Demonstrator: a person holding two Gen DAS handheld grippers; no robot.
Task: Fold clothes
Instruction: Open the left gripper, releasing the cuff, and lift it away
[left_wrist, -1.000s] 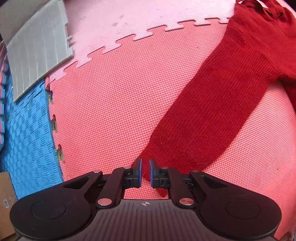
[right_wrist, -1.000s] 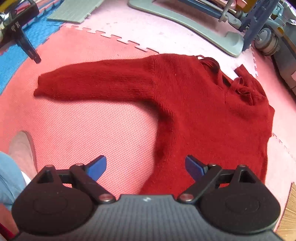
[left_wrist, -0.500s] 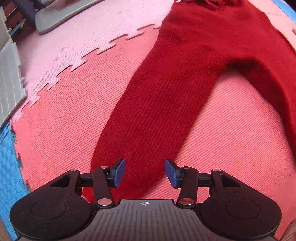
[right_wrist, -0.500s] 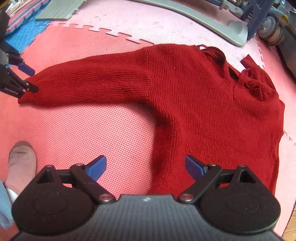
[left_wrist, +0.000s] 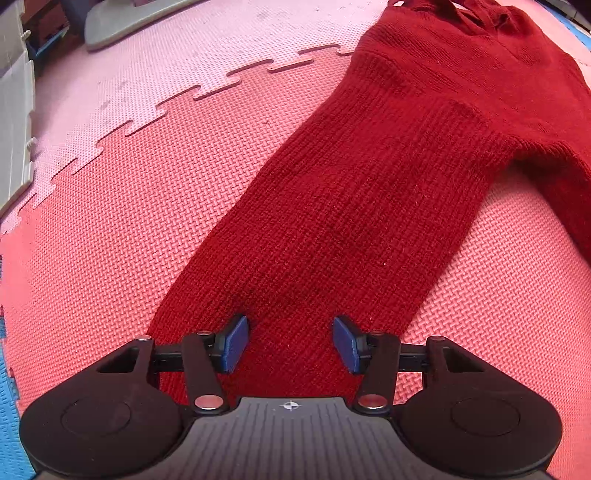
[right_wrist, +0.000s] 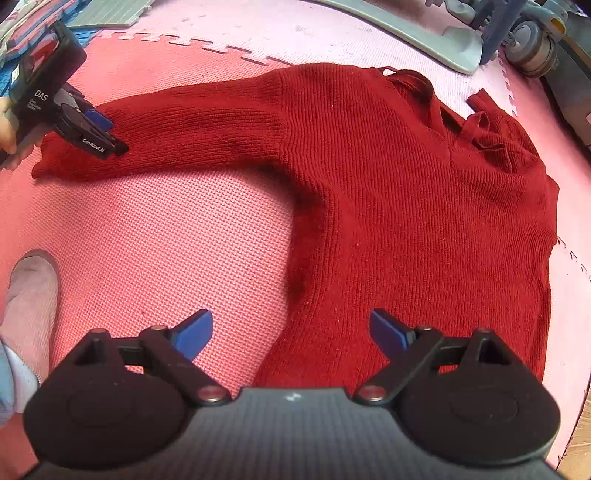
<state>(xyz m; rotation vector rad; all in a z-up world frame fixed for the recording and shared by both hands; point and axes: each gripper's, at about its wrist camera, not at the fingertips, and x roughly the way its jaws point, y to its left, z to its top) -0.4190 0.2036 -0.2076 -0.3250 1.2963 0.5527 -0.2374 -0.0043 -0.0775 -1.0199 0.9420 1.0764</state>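
Left gripper (left_wrist: 290, 345), lower centre of the left wrist view: blue pads (left_wrist: 234, 343) spread partway, the jaws having just been opening, with the sleeve (left_wrist: 332, 236) of the dark red knitted sweater (right_wrist: 406, 206) lying beneath the gap and no pad pressing on it. The same gripper appears at the upper left of the right wrist view (right_wrist: 99, 127), held in a hand (right_wrist: 9, 136) at the left edge and poised over the sleeve near its cuff (right_wrist: 48, 166). Right gripper (right_wrist: 291, 332), lower centre of the right wrist view: blue pads (right_wrist: 195, 332) spread wide and empty, hanging over the lower left edge of the sweater's body, one pad above bare mat, the other above knit. The sweater lies flat on interlocking foam floor mats, red (right_wrist: 166, 236) under the sleeve and pink (left_wrist: 177, 55) toward the top of the frame, with blue tiles (left_wrist: 9, 424) at the lower left of the left wrist view. The sleeve runs to the left of the frame from the shoulder; the neckline (right_wrist: 417, 92) sits at upper centre right. Surroundings: a socked foot (right_wrist: 33, 295) at the lower left edge; a grey curved base (right_wrist: 424, 40) and a caster wheel (right_wrist: 532, 48) along the top right; grey ribbed panels (left_wrist: 14, 122) at the left margin. Nothing lies between either gripper and the garment.
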